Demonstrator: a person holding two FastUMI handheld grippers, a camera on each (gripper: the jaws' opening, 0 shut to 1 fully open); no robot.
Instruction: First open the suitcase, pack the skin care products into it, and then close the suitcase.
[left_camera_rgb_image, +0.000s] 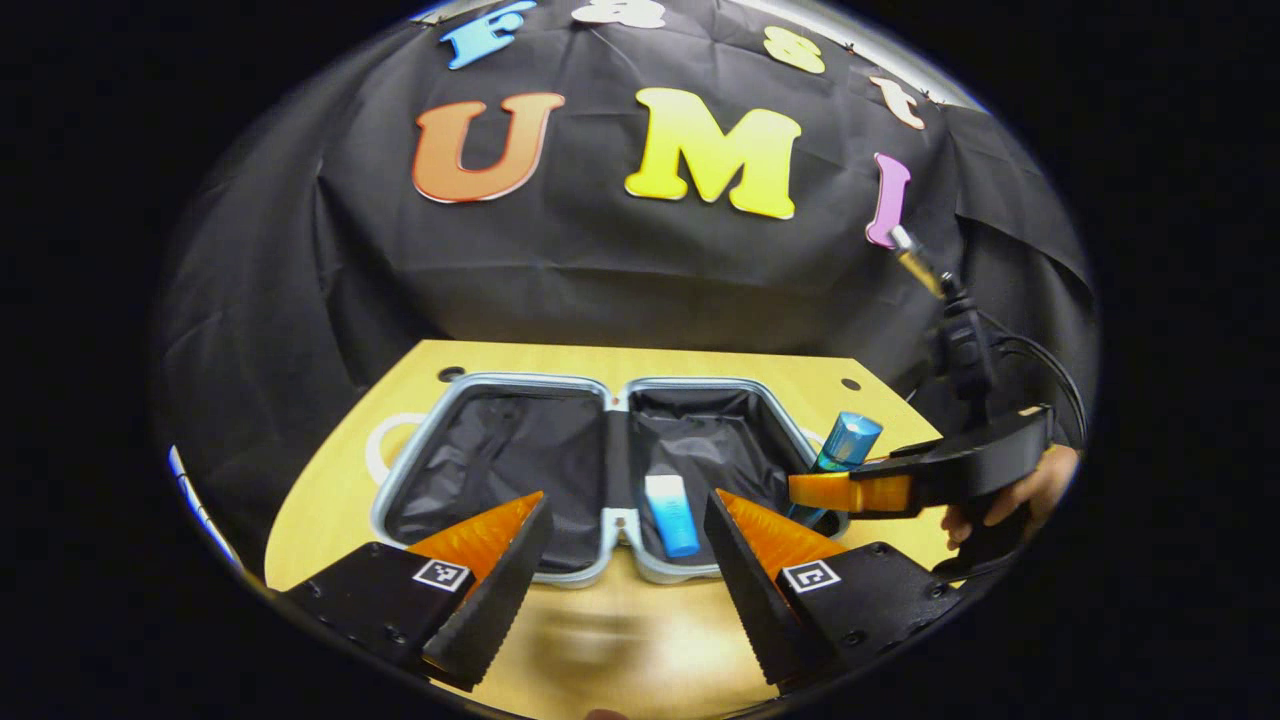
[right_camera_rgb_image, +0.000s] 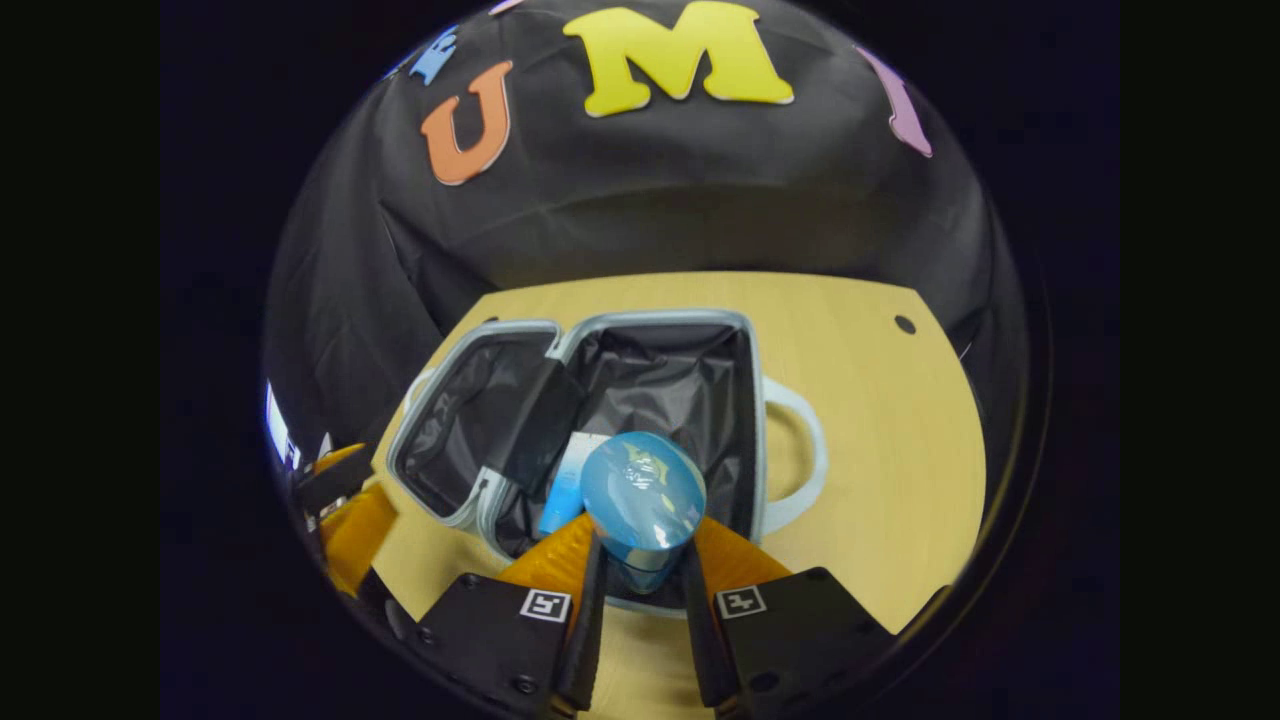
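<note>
Small hard-shell suitcase with pale blue-grey rim and black fabric lining (left_camera_rgb_image: 600, 520) lay fully open and flat on the table, both halves side by side, a pale loop handle showing on each outer side. White-and-blue skincare tube (left_camera_rgb_image: 671, 514) lay flat inside the right half, near the hinge. Blue bottle with shiny blue cap (right_camera_rgb_image: 640, 505) was off the table, tilted, cap up, over the near right edge of the right half, just beside the tube.

From my remote seat I see a light wooden table (left_camera_rgb_image: 640, 365) with small dark holes near its far corners, black creased cloth (left_camera_rgb_image: 560, 270) hanging close behind it as the far wall, evenly lit.
</note>
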